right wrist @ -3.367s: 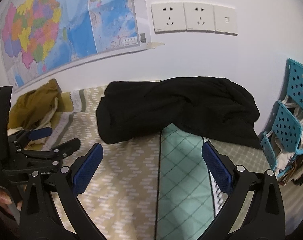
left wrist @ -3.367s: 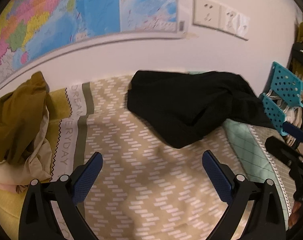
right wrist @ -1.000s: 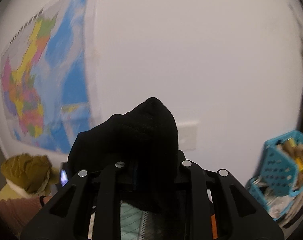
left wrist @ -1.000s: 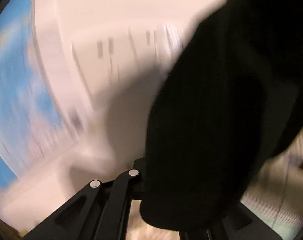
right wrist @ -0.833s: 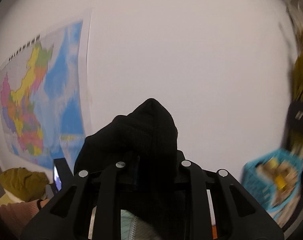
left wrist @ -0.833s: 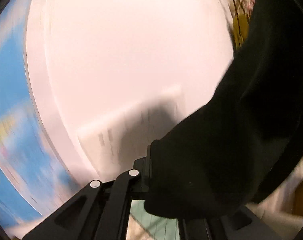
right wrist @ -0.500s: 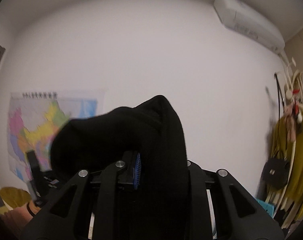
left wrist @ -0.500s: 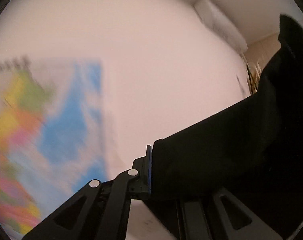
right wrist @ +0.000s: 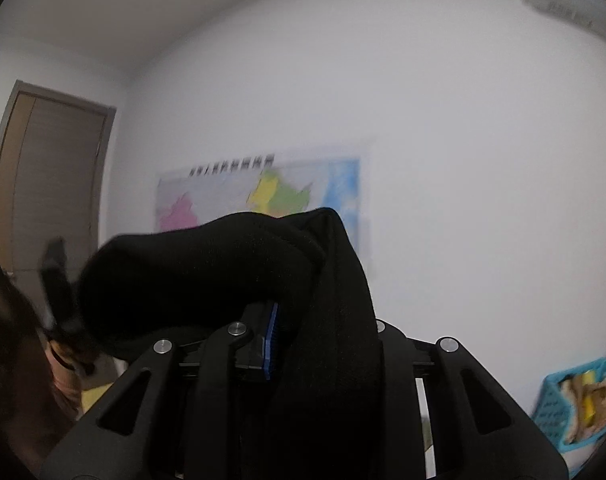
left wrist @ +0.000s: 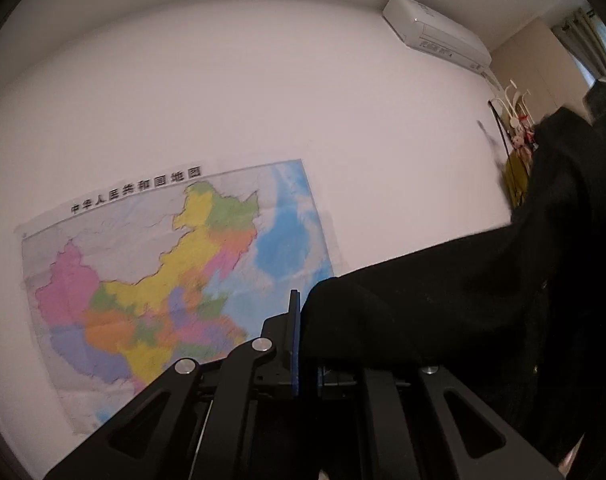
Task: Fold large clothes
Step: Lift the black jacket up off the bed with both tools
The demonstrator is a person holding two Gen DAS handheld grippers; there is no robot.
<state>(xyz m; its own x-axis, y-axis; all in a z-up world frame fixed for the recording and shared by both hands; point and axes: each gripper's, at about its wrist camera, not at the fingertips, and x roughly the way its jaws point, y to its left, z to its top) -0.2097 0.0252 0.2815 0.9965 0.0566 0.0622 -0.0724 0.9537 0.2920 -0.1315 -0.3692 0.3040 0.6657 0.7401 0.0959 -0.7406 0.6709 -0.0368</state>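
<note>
I've raised the black garment (left wrist: 443, 300) (soft, thick knit) off the bed, left gripper (left wrist: 303, 344) and right gripper (right wrist: 279, 340) both clamped on it before the wall map (left wrist: 163, 280).

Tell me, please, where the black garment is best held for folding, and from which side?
Hold the black garment by its top edge, as now: left gripper and right gripper are each shut on a bunched part, and the cloth spans between them, so probably it hangs open.

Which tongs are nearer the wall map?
Left. The left tongs, shut on the black garment, face the wall map closely; the right tongs, also gripping it, see it smaller.
</note>
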